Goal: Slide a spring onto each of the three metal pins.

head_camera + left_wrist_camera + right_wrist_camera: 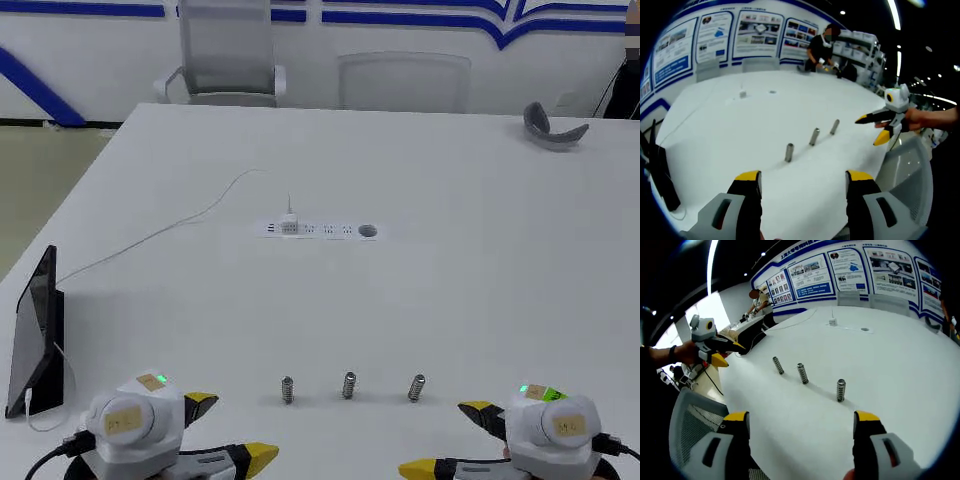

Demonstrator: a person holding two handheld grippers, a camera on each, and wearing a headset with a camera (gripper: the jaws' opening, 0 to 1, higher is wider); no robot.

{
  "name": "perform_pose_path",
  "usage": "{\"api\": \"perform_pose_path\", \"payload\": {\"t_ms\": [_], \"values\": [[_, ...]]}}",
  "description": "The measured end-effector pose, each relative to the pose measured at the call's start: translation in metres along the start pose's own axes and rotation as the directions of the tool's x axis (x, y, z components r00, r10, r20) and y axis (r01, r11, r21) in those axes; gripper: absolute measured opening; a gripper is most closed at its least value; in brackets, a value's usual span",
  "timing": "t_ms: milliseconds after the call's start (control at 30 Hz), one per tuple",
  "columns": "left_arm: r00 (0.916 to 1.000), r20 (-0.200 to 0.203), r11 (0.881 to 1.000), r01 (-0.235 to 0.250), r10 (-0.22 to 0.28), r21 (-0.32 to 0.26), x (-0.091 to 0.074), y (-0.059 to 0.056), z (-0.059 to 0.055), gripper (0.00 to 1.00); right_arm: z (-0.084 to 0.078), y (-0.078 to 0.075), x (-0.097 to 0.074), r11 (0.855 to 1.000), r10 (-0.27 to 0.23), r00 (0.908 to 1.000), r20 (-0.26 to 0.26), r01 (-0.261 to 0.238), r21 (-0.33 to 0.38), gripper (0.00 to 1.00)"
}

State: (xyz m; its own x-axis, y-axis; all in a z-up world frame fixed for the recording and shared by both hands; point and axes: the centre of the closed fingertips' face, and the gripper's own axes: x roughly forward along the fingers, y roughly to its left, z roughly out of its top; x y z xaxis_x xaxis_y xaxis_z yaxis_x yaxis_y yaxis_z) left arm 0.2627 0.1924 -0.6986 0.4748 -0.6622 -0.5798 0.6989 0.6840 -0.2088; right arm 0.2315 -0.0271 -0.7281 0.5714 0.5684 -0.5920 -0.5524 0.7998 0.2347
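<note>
Three upright metal pins stand in a row near the table's front edge, each with a spring coiled around it: the left pin (288, 390) (789, 152) (777, 365), the middle pin (349, 385) (814, 136) (802, 373) and the right pin (417, 388) (834, 126) (841, 390). My left gripper (230, 430) (804, 176) is open at the bottom left, short of the pins, nothing between its yellow-tipped jaws. My right gripper (445, 437) (801, 417) is open at the bottom right, also empty. Each gripper shows in the other's view, the right gripper (874, 129) and the left gripper (731, 353).
A white power strip (320, 230) with a plug and thin cable (160, 235) lies mid-table. A dark tablet (38, 330) stands at the left edge. A grey curved object (553, 128) rests far right. Two chairs (228, 55) stand behind the table. A person (823, 47) works at a far bench.
</note>
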Motion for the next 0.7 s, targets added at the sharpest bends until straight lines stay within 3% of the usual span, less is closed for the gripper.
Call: {"api": "perform_pose_path", "payload": {"t_ms": [700], "values": [[0.9999,0.01,1.0,-0.012,0.012,0.002,-0.003,0.01,0.004,0.71,-0.008,-0.006,-0.012,0.999,-0.034,0.9994,0.001,0.034,0.029,0.88]]}}
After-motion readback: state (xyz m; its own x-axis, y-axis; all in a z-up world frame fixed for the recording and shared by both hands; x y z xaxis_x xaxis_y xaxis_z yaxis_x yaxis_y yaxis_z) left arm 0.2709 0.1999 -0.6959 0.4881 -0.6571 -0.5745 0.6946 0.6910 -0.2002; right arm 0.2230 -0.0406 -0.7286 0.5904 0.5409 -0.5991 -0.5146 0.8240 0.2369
